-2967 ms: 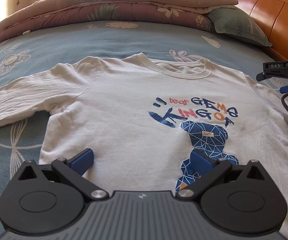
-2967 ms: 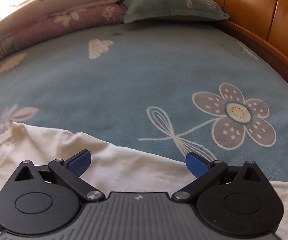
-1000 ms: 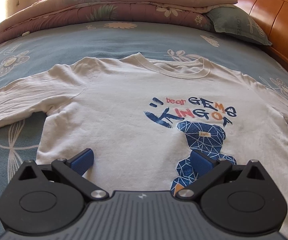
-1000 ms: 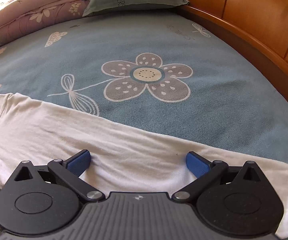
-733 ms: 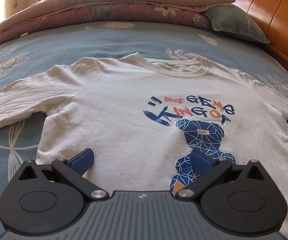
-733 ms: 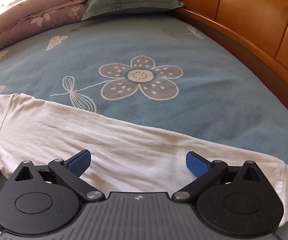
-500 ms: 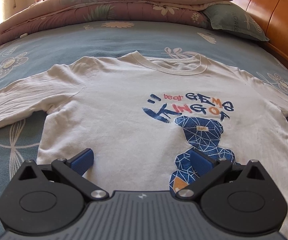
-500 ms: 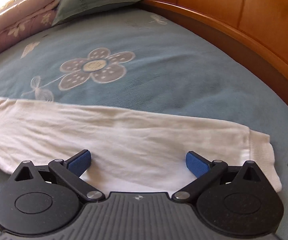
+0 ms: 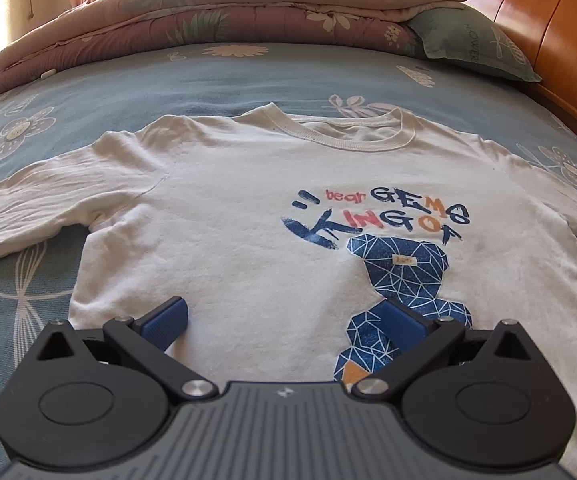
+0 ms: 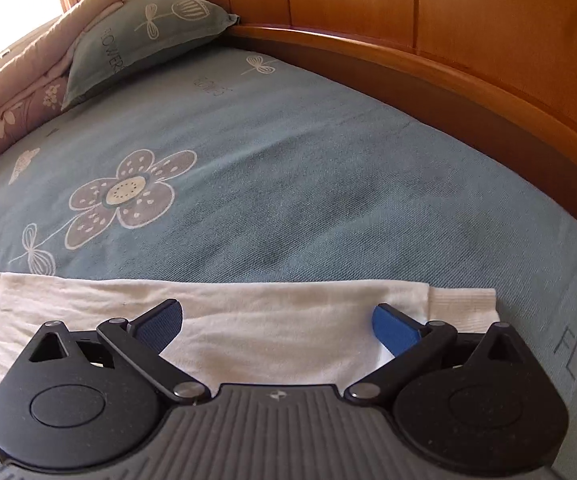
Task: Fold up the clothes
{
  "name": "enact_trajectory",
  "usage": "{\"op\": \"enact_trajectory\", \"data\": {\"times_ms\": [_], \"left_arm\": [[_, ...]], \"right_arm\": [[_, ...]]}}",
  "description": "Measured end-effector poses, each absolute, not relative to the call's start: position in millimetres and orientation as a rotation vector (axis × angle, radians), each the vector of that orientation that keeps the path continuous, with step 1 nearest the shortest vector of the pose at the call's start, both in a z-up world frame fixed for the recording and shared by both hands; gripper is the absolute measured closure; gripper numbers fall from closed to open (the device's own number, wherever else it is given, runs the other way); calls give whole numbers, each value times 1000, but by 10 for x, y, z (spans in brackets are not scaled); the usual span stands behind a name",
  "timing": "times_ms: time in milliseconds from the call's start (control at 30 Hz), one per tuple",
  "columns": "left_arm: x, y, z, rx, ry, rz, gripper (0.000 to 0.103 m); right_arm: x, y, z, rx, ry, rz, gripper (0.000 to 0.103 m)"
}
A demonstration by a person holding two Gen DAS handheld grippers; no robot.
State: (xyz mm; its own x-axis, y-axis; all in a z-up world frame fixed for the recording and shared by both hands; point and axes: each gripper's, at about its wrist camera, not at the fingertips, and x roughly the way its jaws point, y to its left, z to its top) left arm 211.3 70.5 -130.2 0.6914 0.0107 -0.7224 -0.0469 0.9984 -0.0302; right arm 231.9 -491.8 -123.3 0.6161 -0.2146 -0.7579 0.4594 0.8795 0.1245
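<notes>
A white long-sleeved shirt (image 9: 248, 208) with a blue bear print (image 9: 402, 276) lies face up and spread flat on the bed. My left gripper (image 9: 284, 320) hovers open over its lower hem, with nothing between the blue pads. The right wrist view shows the shirt's right sleeve (image 10: 248, 320) stretched sideways, its ribbed cuff (image 10: 462, 304) at the right end. Over the sleeve just short of the cuff hangs my right gripper (image 10: 276, 320), open and holding nothing.
The blue flowered bedsheet (image 10: 288, 160) surrounds the shirt. A folded pink quilt (image 9: 228, 12) and a green pillow (image 10: 148, 28) lie at the far side. A wooden headboard (image 10: 448, 32) runs along the right edge of the bed.
My right gripper has travelled outward along the right sleeve, so the cuff now shows beside its right finger. The left gripper has barely shifted over the hem. Both stay open.
</notes>
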Motion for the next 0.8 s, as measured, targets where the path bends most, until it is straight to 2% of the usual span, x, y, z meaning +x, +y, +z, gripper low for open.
{"op": "enact_trajectory", "data": {"times_ms": [167, 367, 500, 667, 800], "left_arm": [[2091, 685, -1293, -46, 809, 17, 1], [2055, 686, -1286, -53, 813, -4, 1], [2042, 696, -1287, -56, 815, -11, 1], [2056, 698, -1299, -54, 820, -9, 1], [2056, 728, -1314, -47, 817, -22, 1]], "right_arm": [[2074, -4537, -1003, 288, 796, -284, 0], [1848, -4291, -1228, 291, 873, -266, 0], [1763, -4025, -1089, 304, 841, -292, 0], [1977, -3028, -776, 185, 753, -9, 0], [2188, -2111, -816, 31, 776, 218, 0]]}}
